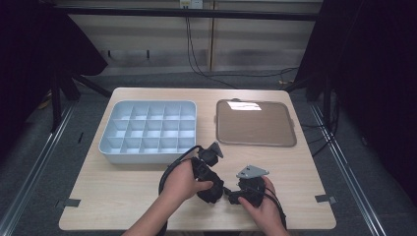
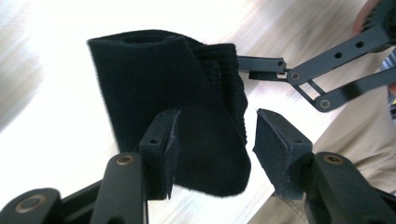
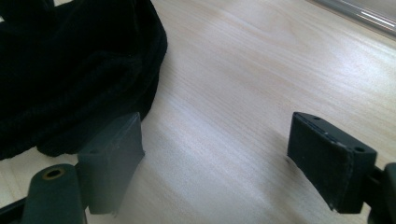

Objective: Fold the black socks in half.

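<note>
Left gripper [image 2: 212, 140]: jaws apart, black knitted cloth [image 2: 177, 112] standing between them, near table [image 1: 123, 191] edge at 6 o'clock. Right gripper [image 3: 215, 158]: jaws wide apart, cloth at its 10 o'clock.

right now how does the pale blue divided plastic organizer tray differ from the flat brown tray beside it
The pale blue divided plastic organizer tray has raised walls and a grid of small compartments; the flat brown tray is shallow, with one undivided surface. The blue one sits on the table's left side, the brown one on its right. The brown one's glossy surface mirrors a light; the blue one looks matte. Both are rounded rectangles and hold nothing.
</note>
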A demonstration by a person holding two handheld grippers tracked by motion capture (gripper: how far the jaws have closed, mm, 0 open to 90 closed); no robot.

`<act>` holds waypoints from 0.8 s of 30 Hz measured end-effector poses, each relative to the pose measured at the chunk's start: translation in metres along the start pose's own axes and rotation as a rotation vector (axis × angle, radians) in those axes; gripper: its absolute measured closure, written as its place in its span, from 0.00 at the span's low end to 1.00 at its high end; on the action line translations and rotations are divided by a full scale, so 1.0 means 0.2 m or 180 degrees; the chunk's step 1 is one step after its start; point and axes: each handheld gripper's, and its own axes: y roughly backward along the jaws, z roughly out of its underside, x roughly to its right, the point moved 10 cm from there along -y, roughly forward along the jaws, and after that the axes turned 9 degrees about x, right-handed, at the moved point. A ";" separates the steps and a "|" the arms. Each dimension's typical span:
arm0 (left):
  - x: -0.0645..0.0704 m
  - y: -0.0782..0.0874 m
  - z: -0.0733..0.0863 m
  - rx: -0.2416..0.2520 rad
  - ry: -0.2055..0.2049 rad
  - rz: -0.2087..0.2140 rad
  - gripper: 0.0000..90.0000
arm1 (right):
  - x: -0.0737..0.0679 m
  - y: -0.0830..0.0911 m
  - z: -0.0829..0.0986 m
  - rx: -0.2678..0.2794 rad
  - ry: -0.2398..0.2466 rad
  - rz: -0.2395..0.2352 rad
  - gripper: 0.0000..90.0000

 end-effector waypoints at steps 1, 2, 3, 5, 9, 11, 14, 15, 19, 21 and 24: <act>-0.01 0.02 -0.01 0.0049 0.0015 0.0004 0.54 | 0.00 0.00 0.00 0.0000 0.0002 -0.0001 0.20; -0.02 0.04 -0.01 0.0091 0.0026 0.0005 0.54 | 0.00 0.00 0.00 0.0001 0.0004 -0.0002 0.19; -0.03 0.06 -0.02 0.0123 0.0046 0.0001 0.54 | 0.00 0.00 0.00 -0.0002 -0.0007 0.0002 0.19; -0.07 0.09 -0.03 0.0192 0.0061 -0.0081 0.54 | 0.00 0.00 0.00 -0.0001 -0.0007 0.0002 0.19; -0.14 0.08 -0.01 0.0186 0.0199 -0.0140 0.51 | 0.00 0.00 0.00 0.0001 0.0000 0.0003 0.20; -0.17 0.05 0.01 0.0151 0.0282 -0.0151 0.48 | 0.00 0.00 0.00 0.0005 -0.0004 0.0000 0.20; -0.20 -0.01 0.04 0.0079 0.0317 -0.0155 0.43 | 0.00 0.00 0.00 0.0013 0.0005 -0.0005 0.20; -0.20 -0.03 0.05 0.0058 0.0323 -0.0145 0.42 | 0.00 0.00 0.00 0.0015 0.0008 -0.0006 0.19; -0.21 -0.06 0.05 0.0052 0.0267 -0.0190 0.37 | 0.00 0.00 0.00 0.0009 -0.0015 -0.0011 0.20; -0.21 -0.07 0.04 0.0065 0.0229 -0.0230 0.35 | 0.00 0.00 0.00 0.0010 -0.0015 -0.0012 0.20; -0.21 -0.09 0.04 0.0068 0.0184 -0.0246 0.32 | 0.00 0.00 0.00 0.0013 -0.0008 -0.0010 0.20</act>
